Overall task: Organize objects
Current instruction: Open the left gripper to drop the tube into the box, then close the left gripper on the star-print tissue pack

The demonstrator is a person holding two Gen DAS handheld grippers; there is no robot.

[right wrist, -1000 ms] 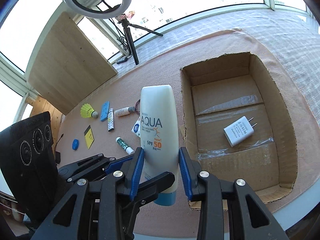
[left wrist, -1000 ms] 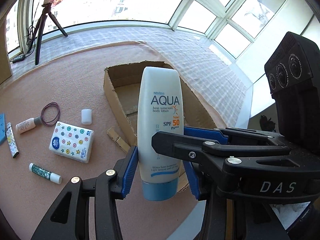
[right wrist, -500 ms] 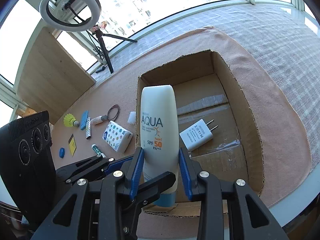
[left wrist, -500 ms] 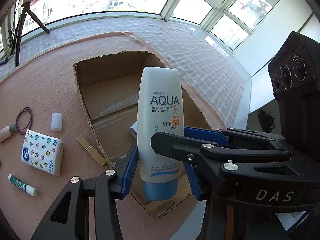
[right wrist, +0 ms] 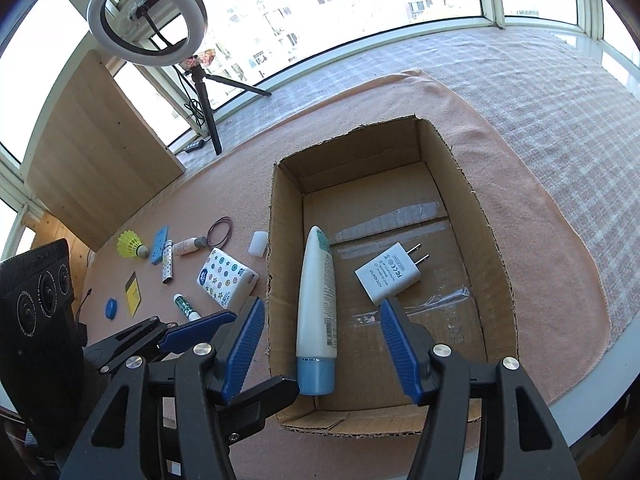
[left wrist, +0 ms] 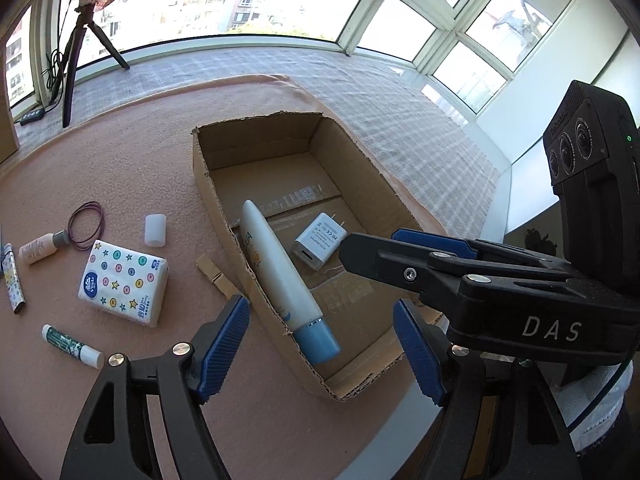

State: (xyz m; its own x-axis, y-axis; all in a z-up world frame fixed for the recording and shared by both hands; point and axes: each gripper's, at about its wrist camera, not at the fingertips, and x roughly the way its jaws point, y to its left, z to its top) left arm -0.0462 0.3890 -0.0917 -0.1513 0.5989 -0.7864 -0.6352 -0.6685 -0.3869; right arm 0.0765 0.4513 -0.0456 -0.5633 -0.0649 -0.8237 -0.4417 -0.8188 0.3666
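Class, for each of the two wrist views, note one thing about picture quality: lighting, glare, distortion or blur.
Left wrist view: the windows are blown out white, and straight frames bow from fisheye distortion. Right wrist view: daylight is bright, dark corners ring the picture, and the sunscreen tube in the cardboard box is sharp, with print on the charger visible though small.

The sunscreen tube [left wrist: 280, 276] turns its label mostly away in the left wrist view; only a few letters show. At nine o'clock there, the patterned stick [left wrist: 12, 278] is partly cut by the frame edge. The charger [right wrist: 390, 278] print is too small to read.
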